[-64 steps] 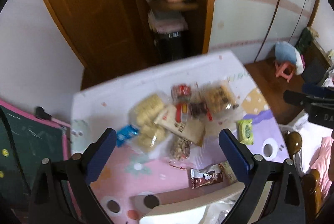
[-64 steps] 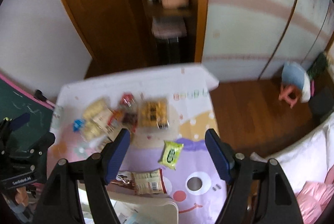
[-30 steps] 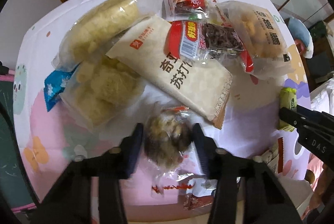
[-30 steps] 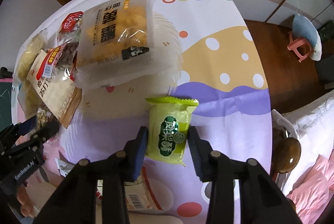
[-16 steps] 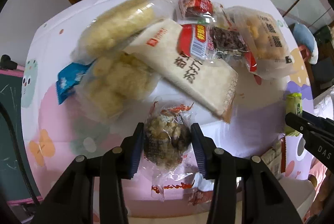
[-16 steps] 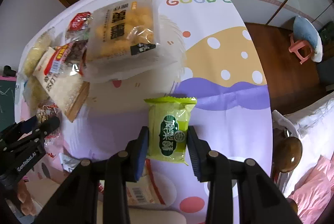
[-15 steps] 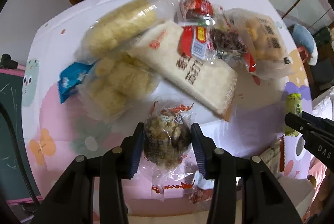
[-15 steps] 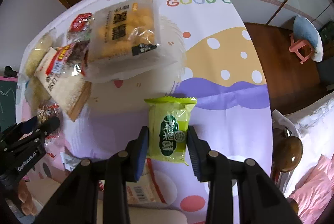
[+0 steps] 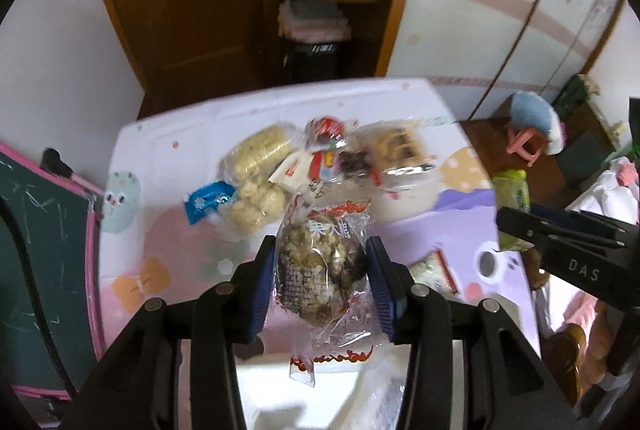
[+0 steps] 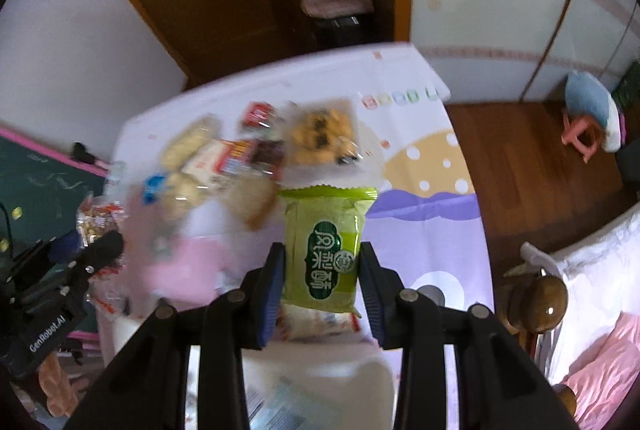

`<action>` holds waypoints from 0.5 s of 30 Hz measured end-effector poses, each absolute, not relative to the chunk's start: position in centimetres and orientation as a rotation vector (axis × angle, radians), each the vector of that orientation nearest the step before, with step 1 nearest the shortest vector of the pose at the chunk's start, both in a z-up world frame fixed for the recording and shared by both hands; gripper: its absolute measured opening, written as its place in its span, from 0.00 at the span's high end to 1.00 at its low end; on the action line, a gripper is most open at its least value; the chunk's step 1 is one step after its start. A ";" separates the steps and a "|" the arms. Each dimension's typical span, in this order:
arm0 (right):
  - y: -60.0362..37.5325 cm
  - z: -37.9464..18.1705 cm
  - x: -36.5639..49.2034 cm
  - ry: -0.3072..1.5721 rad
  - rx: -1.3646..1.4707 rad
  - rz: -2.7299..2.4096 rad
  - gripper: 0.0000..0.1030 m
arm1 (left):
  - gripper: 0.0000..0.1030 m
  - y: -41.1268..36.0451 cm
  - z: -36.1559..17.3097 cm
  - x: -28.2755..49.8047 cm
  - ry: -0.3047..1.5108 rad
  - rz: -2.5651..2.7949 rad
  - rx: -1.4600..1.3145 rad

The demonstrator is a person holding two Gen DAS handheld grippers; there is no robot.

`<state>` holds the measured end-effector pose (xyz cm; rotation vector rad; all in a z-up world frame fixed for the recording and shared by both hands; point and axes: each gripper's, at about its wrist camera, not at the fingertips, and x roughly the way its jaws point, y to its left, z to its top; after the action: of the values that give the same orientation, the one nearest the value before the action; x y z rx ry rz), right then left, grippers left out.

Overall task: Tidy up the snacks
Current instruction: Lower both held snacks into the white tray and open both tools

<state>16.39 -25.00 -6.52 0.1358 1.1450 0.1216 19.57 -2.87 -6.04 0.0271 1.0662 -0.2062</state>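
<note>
Left tongs were clamped on a clear nut snack bag, held above the tabletop clear of its cloth. Right tongs gripped a green packet by its sides, also held up off the tabletop. On the tabletop behind lay a blurred heap of snacks: pale puffed bags, a blue packet, a red-labelled pack and a biscuit bag. A white bin sat at the near edge below the green packet.
</note>
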 end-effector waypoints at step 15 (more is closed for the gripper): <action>-20.9 3.1 -2.1 0.770 0.074 0.235 0.64 | 0.58 0.1 2.0 2.8 0.880 -0.273 -0.021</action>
<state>-2.07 -20.93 3.14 0.0742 0.7697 0.2346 2.76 0.13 1.99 -0.0212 0.8802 -0.2733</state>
